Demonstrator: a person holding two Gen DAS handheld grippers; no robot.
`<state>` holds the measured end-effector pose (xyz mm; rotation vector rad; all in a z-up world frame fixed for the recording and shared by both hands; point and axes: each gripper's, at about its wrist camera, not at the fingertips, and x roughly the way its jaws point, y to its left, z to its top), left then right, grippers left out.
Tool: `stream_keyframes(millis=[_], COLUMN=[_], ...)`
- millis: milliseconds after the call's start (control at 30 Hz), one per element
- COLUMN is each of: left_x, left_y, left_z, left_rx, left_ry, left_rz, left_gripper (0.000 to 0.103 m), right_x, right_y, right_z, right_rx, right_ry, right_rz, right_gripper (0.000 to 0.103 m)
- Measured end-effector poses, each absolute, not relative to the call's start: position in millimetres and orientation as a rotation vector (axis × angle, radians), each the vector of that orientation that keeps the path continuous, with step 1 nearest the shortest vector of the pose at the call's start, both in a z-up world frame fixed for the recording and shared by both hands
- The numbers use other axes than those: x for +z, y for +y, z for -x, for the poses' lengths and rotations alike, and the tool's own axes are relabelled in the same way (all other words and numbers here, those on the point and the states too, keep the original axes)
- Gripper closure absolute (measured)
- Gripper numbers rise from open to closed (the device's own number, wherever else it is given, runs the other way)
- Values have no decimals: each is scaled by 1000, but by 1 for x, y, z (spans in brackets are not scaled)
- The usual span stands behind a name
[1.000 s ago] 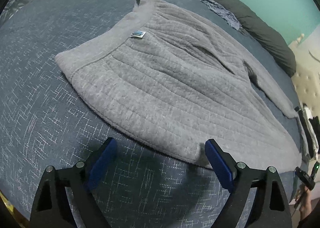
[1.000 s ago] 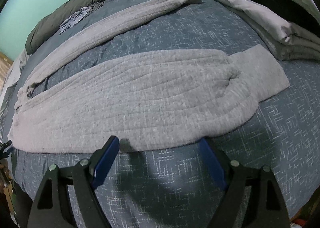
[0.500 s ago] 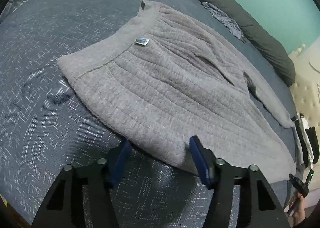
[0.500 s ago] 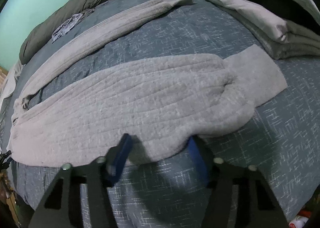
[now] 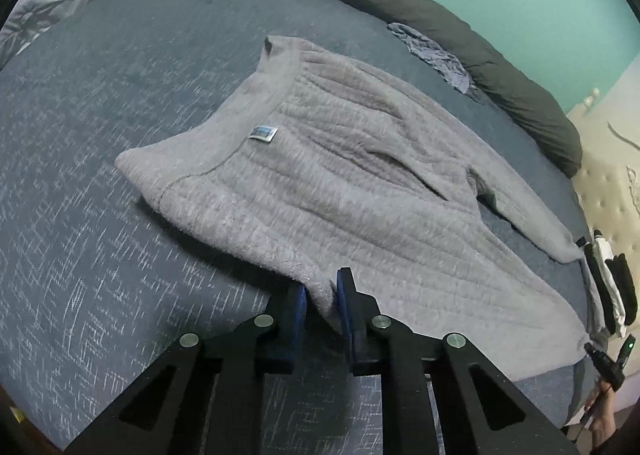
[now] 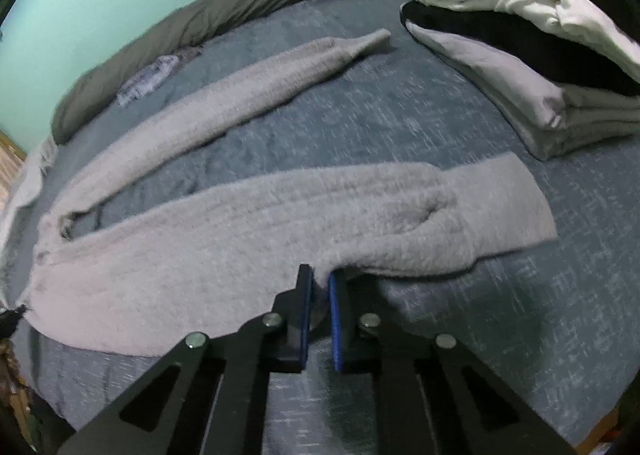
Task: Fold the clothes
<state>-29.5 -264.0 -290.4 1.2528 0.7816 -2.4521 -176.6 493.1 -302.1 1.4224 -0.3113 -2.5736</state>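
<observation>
Grey fleece trousers (image 5: pixel 340 183) lie flat on the blue bedcover (image 5: pixel 100 175), waistband with a small blue label (image 5: pixel 263 133) at the left. My left gripper (image 5: pixel 322 291) is closing on the near edge below the waistband; fabric is bunched between its blue pads and lifted slightly. In the right wrist view the trousers (image 6: pixel 260 223) stretch across, the far leg splayed away and the near leg's cuff at the right. My right gripper (image 6: pixel 320 283) is closing on the near leg's front edge, with cloth pinched at the pad tips.
A stack of folded white, black and grey clothes (image 6: pixel 540 67) sits at the right of the bed. A dark bolster (image 5: pixel 440 35) runs along the far edge by the teal wall, with a crumpled bluish cloth (image 5: pixel 432 55) beside it. A tufted headboard (image 5: pixel 608 195) stands at the right.
Both grippers went from wide open to nearly shut, taking hold of the trousers' near edge. The left one has risen a little, lifting the fabric.
</observation>
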Motion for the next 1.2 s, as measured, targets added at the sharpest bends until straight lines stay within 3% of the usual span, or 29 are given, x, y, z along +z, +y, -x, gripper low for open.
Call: stream_keyframes(millis=[367, 567, 667, 833, 1200], left_x=[-310, -312, -307, -294, -232], left_y=[-269, -271, -270, -271, -273], left_z=[29, 29, 30, 35, 67], left_rx=[-2405, -2406, -2412, -2417, -2479], left_ry=[840, 841, 819, 780, 685], left_rz=[-1312, -1304, -1290, -1268, -1206], left_gripper=[84, 85, 91, 97, 98], right_x=[-324, -326, -321, -308, -252], right_y=[500, 500, 496, 495, 498], right_z=[188, 185, 184, 189, 218], right_rx=[-2506, -2501, -2503, -2522, -2569], right_ry=[-462, -452, -430, -384, -340], right_rz=[-1528, -1505, -1475, -1430, -1313], right_gripper=[93, 93, 94, 99, 99])
